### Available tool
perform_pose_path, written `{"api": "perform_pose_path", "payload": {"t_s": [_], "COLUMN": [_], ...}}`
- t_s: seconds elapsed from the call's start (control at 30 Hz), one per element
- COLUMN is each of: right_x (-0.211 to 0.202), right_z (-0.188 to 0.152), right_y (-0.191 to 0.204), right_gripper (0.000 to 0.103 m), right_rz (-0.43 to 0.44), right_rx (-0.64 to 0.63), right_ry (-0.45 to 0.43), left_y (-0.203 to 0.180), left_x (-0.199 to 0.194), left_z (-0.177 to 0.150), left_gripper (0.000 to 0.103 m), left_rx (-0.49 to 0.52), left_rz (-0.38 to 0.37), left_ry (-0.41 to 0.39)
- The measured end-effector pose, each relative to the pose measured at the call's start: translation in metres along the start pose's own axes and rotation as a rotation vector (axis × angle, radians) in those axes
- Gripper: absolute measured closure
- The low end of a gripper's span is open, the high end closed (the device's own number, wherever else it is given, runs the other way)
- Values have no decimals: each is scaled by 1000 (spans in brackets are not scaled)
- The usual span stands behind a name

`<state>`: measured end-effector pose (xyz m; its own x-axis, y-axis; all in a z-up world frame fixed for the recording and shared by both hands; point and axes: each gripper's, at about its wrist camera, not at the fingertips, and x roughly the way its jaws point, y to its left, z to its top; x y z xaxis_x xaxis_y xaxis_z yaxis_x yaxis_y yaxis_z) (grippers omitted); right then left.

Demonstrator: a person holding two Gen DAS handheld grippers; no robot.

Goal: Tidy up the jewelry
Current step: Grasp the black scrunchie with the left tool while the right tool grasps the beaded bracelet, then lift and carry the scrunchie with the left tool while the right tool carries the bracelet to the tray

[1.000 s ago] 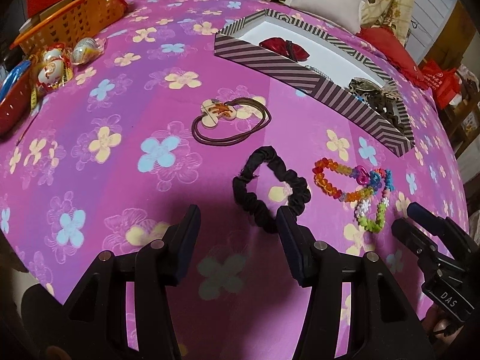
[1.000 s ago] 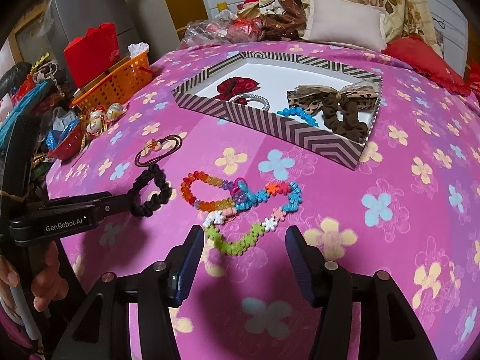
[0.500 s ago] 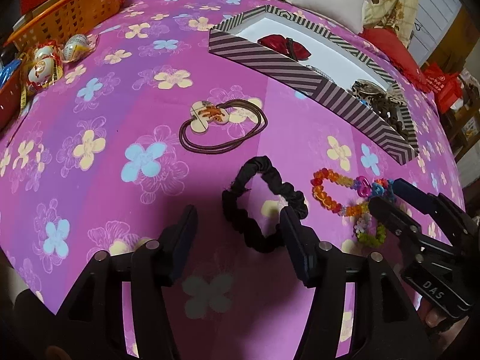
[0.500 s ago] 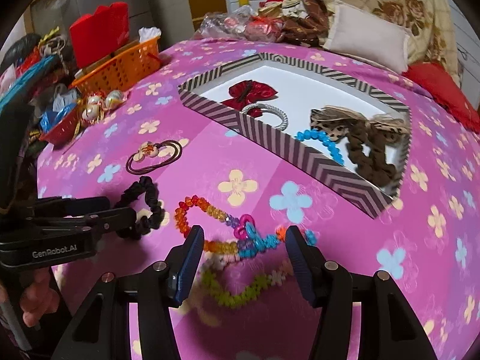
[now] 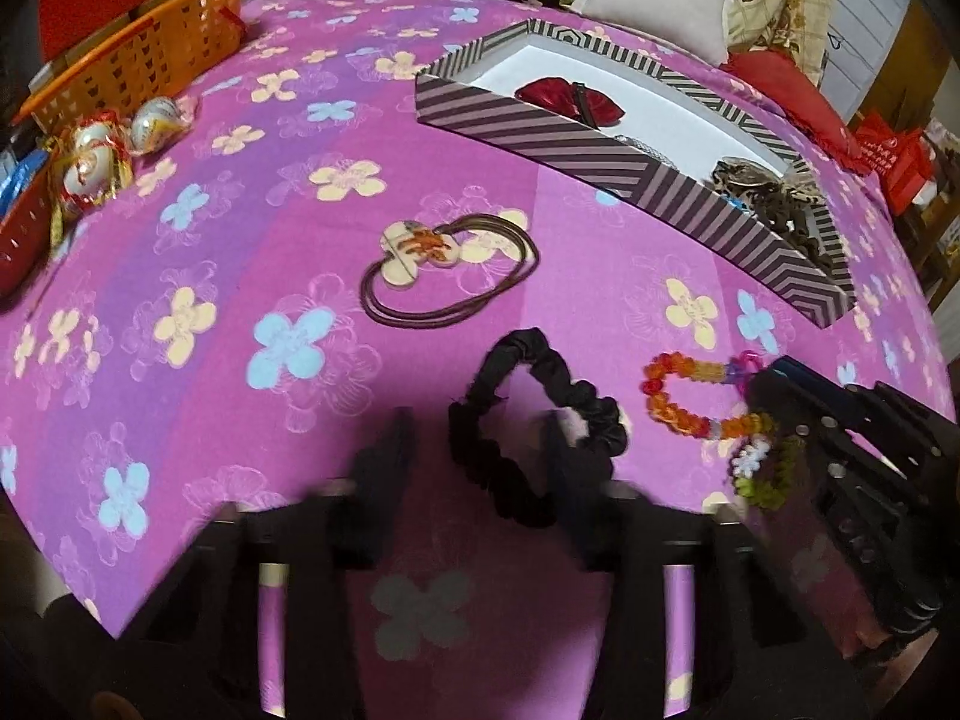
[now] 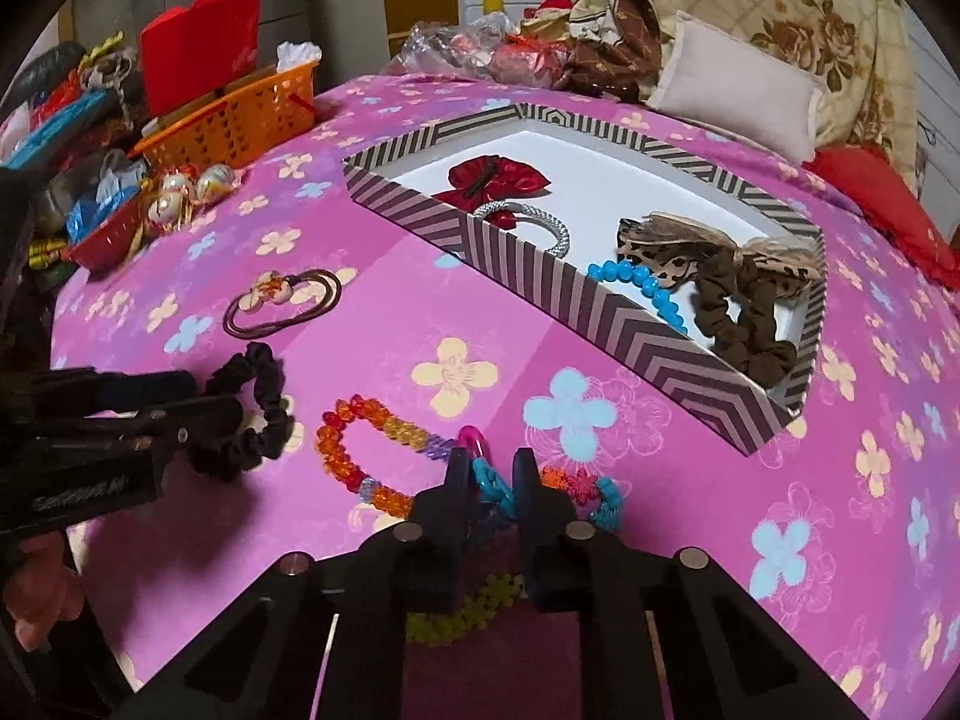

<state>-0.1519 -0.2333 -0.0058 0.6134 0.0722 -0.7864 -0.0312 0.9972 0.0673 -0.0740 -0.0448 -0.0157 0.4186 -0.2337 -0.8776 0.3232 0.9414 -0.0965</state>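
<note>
A black scrunchie [image 5: 528, 396] lies on the pink flowered cloth between the fingers of my left gripper [image 5: 477, 456]. Its jaws are closing and blurred, with a gap still showing on the left side. Beside it my right gripper [image 6: 492, 480] is shut on the teal link of a colourful bead bracelet [image 6: 348, 450], whose green flower-bead part [image 6: 468, 612] trails under the gripper. A brown hair tie with a flower charm [image 5: 450, 267] lies further out. The striped box [image 6: 600, 300] holds a red bow [image 6: 492, 180], a silver bangle, blue beads and a leopard bow scrunchie.
An orange basket [image 5: 138, 66] stands at the far left, with a red basket [image 5: 24, 234] and wrapped ornaments [image 5: 96, 150] below it. Pillows [image 6: 738, 90] and bags crowd the far edge. A hand [image 6: 36, 600] holds the left gripper [image 6: 210, 396].
The right gripper's jaws have shut on the bead bracelet. The left gripper's jaws have narrowed around the black scrunchie. Both grippers have come closer to the cloth.
</note>
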Motion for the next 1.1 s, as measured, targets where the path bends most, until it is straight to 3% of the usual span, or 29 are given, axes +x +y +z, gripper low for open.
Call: {"api": "perform_pose_path", "payload": {"t_s": [0.1, 0.2, 0.37, 0.67, 1.1], "right_x": [-8, -19, -42, -74, -100], "right_z": [0, 2, 8, 15, 14], "right_y": [-1, -2, -1, 2, 0], "right_gripper": [97, 97, 97, 97, 97], "right_rz": [12, 29, 38, 39, 29], "right_rx": [20, 43, 57, 67, 73], "right_ry": [-24, -52, -100, -164, -206], "left_y": [7, 17, 30, 24, 6], "left_x": [0, -1, -11, -48, -80], "left_z": [1, 0, -2, 0, 2], "left_gripper": [93, 96, 97, 97, 97], "left_rx": [-23, -59, -99, -51, 16], "left_rz": [-39, -99, -151, -196, -169], "left_ry": [12, 28, 28, -35, -89]}}
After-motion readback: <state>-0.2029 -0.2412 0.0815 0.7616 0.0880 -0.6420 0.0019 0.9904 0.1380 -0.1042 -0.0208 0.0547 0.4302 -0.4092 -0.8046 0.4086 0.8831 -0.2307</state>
